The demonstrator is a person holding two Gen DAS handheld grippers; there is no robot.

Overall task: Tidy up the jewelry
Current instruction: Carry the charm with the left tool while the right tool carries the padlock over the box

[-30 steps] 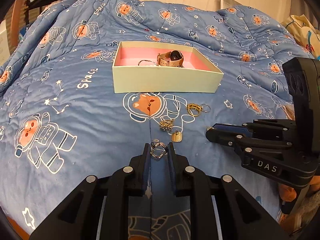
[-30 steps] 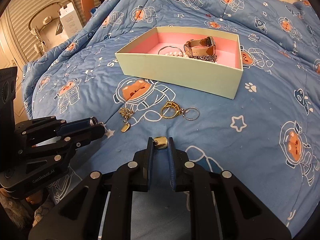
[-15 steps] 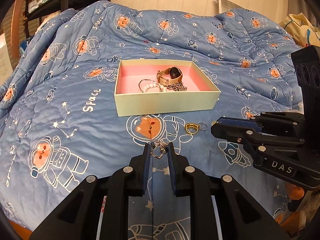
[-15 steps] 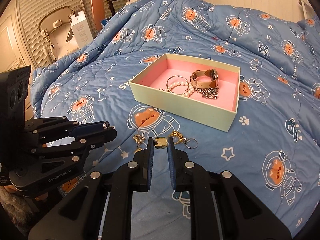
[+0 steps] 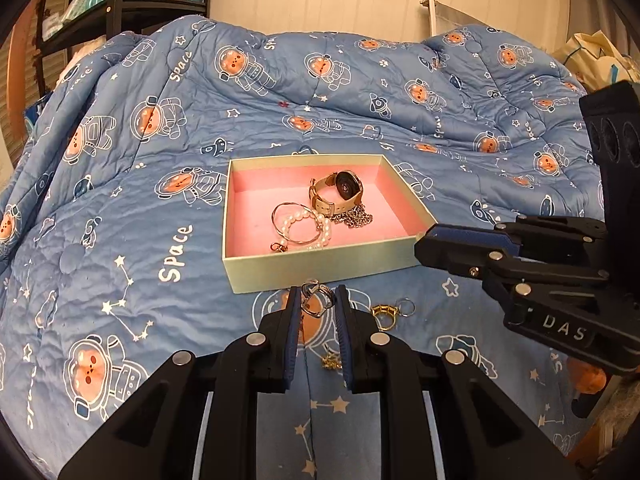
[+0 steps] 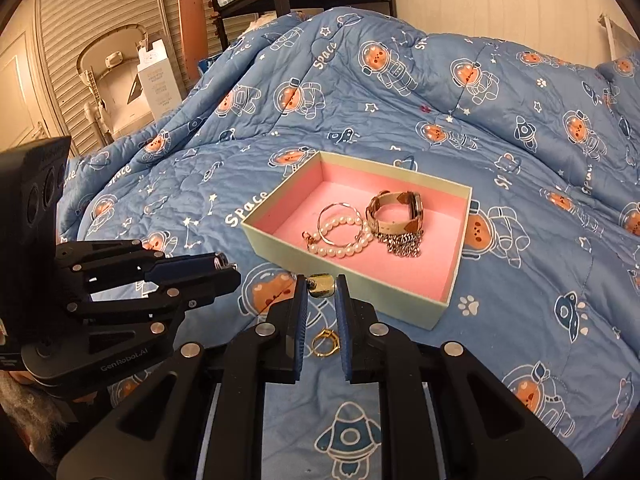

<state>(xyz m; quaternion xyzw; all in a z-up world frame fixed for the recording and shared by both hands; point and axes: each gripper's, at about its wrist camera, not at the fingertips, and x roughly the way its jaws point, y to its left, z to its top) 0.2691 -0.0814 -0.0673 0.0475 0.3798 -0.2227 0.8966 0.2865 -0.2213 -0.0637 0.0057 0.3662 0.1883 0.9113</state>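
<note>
While left tongs [image 5: 317, 300] pinch a silver ring [image 5: 316, 299], right tongs [image 6: 321, 289] clamp what looks like a gold charm [image 6: 321, 284].

Blue astronaut-print quilt [image 5: 140, 208], open box [image 5: 320, 268], gold ring [image 6: 326, 343]

"DAS" marks the right gripper [image 5: 426, 246], "GenRobot.AI" the left gripper [image 6: 224, 266], "Space" the quilt [image 5: 120, 208].

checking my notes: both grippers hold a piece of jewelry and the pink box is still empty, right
Not quite. Both grippers do hold jewelry, the left gripper a silver ring and the right gripper a gold piece, but the box already holds a watch, pearls and a chain, as the right wrist view shows.
</note>
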